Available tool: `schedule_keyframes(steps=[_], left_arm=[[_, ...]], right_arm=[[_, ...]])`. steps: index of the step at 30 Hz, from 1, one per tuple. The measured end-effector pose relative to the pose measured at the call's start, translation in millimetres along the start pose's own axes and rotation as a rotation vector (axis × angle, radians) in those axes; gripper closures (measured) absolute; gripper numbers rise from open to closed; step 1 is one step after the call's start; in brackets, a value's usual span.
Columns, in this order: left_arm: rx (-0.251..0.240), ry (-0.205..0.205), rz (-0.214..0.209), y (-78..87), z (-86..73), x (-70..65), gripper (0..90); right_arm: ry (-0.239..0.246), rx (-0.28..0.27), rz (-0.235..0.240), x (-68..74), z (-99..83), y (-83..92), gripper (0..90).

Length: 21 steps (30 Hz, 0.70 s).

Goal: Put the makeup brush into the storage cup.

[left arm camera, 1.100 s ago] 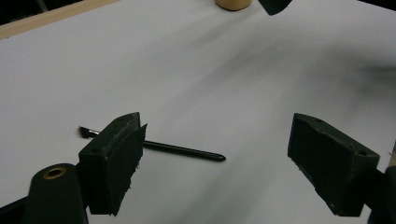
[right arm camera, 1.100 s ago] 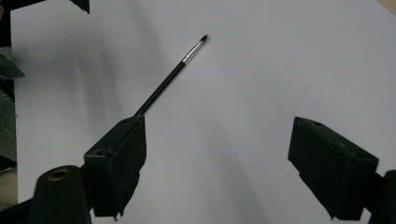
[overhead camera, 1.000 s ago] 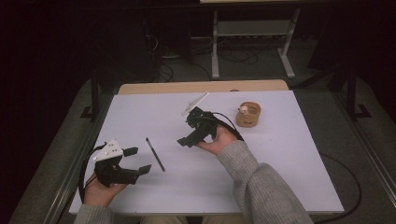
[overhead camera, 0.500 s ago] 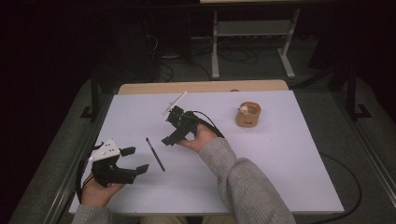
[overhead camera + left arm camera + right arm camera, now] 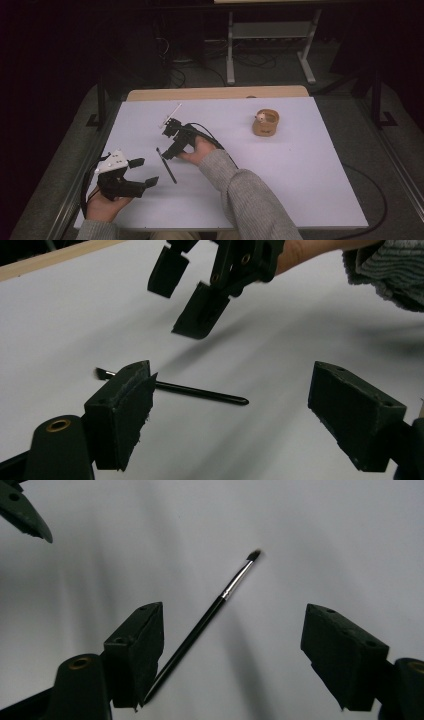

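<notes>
A thin black brush [image 5: 166,165] with a silver ferrule lies flat on the white table [image 5: 300,170]. My right gripper [image 5: 169,152] hovers just over the brush's far end, pointing down and left. Its jaws stand open and have just been closing a little. In the right gripper view the brush [image 5: 210,615] runs slantwise between the jaws of the right gripper [image 5: 235,617], its handle end by the left one, pads not touching. My left gripper [image 5: 144,172] rests open at the near left. In the left gripper view, the brush [image 5: 200,392] lies beyond the left gripper [image 5: 235,380], under the right gripper [image 5: 182,300].
A small round wooden holder [image 5: 266,122] with something white in it stands at the back right of the table. A wooden strip [image 5: 215,93] borders the far edge. Beyond it, a metal stand [image 5: 270,45] and cables lie on the dark floor.
My right gripper has moved left and lower across the table, from near the middle to just over the brush. The left gripper and the brush have stayed put.
</notes>
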<state>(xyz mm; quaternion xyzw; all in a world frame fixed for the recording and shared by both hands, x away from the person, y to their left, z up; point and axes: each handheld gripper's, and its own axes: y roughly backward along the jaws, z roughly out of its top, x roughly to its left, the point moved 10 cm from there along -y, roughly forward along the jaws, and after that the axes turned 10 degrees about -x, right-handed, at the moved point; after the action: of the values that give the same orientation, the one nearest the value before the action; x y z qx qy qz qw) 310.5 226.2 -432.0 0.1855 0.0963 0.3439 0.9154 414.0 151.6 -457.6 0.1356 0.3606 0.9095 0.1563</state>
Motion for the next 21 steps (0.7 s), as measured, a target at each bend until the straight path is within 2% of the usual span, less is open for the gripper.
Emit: schedule_keyframes(steps=[9, 21], left_arm=[[0.005, -0.008, 0.005, 0.8, -1.1, 1.0, 17.6], [0.005, -0.008, 0.004, 0.2, -1.9, 1.0, 17.7]], right_arm=[[-0.021, 0.046, 0.001, 7.6, -6.4, -21.8, 30.1], [-0.04, 0.073, 0.014, 17.1, -12.0, -42.3, 39.5]])
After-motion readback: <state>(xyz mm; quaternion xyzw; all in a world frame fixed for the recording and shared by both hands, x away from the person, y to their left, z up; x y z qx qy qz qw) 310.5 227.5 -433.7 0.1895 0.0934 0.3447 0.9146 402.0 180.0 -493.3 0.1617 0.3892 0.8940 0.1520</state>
